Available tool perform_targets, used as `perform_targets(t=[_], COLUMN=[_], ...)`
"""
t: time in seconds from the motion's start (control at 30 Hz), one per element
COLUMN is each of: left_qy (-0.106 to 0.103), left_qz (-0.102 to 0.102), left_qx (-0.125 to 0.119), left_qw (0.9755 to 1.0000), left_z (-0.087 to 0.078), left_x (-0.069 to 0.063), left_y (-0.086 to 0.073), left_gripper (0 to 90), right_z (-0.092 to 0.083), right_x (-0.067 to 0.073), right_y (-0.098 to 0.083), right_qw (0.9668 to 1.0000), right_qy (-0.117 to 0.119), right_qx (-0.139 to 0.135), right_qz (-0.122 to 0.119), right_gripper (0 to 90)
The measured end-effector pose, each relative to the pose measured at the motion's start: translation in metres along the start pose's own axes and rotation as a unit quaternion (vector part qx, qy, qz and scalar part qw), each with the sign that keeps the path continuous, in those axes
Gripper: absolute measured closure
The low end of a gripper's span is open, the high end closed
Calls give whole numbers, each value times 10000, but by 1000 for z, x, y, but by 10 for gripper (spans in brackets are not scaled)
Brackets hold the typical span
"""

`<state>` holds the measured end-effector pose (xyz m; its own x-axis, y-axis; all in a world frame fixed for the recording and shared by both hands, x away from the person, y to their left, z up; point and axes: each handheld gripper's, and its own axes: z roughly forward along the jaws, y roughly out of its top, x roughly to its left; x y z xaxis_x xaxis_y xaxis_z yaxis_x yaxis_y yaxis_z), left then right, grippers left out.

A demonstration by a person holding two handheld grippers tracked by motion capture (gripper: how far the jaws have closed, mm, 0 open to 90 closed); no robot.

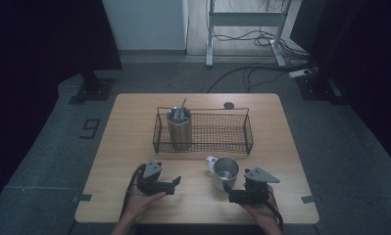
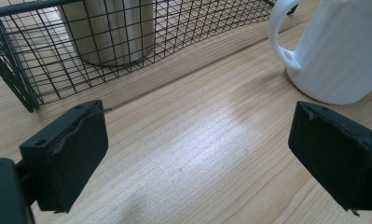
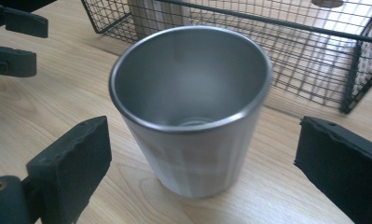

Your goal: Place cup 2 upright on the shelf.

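A white mug with a steel inside stands on the wooden table in front of a black wire basket. My right gripper is open just before the mug. In the right gripper view the mug stands upright ahead of the wide-apart jaws of that gripper, not touched. My left gripper is open to the left of the mug. In the left gripper view bare wood lies between the jaws of that gripper, with the mug and its handle at the upper right.
A steel tumbler with something sticking out of it stands in the basket's left end; the tumbler shows behind the basket's mesh. A small dark disc lies behind the basket. The left gripper shows at the upper left of the right gripper view.
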<state>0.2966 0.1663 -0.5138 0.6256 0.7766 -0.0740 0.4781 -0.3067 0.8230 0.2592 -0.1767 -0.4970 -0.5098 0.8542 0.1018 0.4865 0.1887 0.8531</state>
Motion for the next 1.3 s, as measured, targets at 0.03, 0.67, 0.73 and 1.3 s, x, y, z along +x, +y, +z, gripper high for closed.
perform_targets(t=[0.03,0.67,0.73,1.3], left_qy=[-2,-37,-41,-35], left_qz=[1,-145,-143,-165], left_qx=[1,15,25,14], left_qw=[10000,9999,9999,9999], left_z=[0,-1,0,-3], left_x=[0,7,7,10], left_y=[0,-2,-2,-2], left_gripper=[51,60,60,65], right_z=[3,32,37,47], right_x=[2,7,9,13], right_y=[2,9,10,10], right_qw=[10000,9999,9998,9992], right_qy=[19,-133,-134,-297], right_qx=[9,27,43,-29], right_qz=[-29,-81,-149,-261], right_gripper=[21,0,0,65])
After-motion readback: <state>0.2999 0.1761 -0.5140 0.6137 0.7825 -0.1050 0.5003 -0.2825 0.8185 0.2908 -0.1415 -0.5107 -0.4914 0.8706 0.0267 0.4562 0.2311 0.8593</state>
